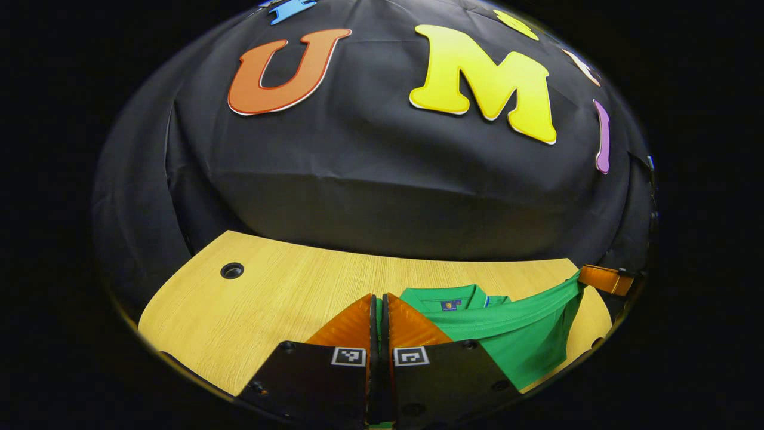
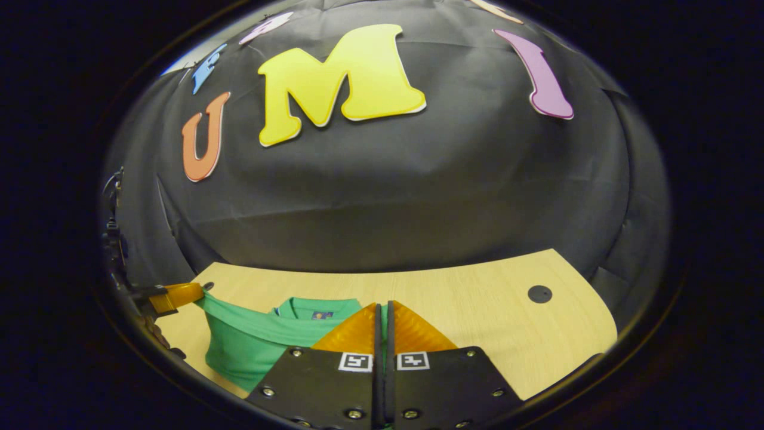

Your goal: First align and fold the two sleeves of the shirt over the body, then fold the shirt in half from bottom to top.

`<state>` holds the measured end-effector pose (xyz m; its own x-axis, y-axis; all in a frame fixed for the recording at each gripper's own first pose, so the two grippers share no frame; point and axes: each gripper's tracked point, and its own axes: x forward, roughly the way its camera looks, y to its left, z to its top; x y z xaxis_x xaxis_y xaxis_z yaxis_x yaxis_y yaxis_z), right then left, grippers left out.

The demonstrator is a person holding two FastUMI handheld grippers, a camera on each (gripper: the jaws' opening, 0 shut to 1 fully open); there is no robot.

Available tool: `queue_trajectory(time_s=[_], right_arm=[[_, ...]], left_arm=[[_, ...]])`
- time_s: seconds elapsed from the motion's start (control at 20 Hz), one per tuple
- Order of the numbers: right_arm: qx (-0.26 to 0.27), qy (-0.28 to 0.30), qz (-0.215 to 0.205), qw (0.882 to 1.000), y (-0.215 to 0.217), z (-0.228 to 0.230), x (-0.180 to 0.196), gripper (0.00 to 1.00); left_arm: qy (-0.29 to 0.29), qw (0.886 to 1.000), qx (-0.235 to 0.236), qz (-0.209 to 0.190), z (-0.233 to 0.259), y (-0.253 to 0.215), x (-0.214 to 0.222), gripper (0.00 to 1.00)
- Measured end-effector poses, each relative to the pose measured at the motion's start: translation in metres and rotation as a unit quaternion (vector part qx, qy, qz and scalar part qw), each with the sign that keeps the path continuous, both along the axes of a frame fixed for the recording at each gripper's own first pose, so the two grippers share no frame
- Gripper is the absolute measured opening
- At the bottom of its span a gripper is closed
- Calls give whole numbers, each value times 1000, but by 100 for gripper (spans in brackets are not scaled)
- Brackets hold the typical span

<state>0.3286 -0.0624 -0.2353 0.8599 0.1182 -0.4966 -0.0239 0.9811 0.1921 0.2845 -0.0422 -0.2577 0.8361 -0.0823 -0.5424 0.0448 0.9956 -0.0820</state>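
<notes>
I see both grippers, left [image 1: 379, 298] and right [image 2: 384, 307], with jaws clamped on the green shirt's [image 1: 513, 334] hem, stretched taut between them. Its collar lies at 12 o'clock on the desk [image 1: 286, 292].

- table [image 1: 286, 286]: light wood-grain top, rounded corners, backs onto black cloth wall
- round dark cable hole [image 1: 232, 270] near table's far corner, well apart from the shirt; a second hole [image 2: 539, 293] near the other far corner
- green shirt [image 1: 513, 340] lies on table, collar toward the wall, one edge lifted off the surface
</notes>
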Motion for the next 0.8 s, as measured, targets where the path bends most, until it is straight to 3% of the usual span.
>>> queue_trajectory(time_s=[0.5, 0.7, 0.75, 0.8], right_arm=[[-7, 23, -4, 1000, 1, -53, 24, 0], [-17, 28, -7, 999, 4, -89, 35, 1], [-22, 42, 4, 999, 9, -104, 37, 7], [-30, 52, 16, 998, 11, -110, 35, 38]], left_arm=[[20, 1000, 12, -6, -50, -1, 20, 3], [26, 999, -15, -31, -78, -20, 30, 7], [33, 999, -13, -39, -77, -20, 21, 37], [35, 999, 3, -36, -89, -18, 27, 66]])
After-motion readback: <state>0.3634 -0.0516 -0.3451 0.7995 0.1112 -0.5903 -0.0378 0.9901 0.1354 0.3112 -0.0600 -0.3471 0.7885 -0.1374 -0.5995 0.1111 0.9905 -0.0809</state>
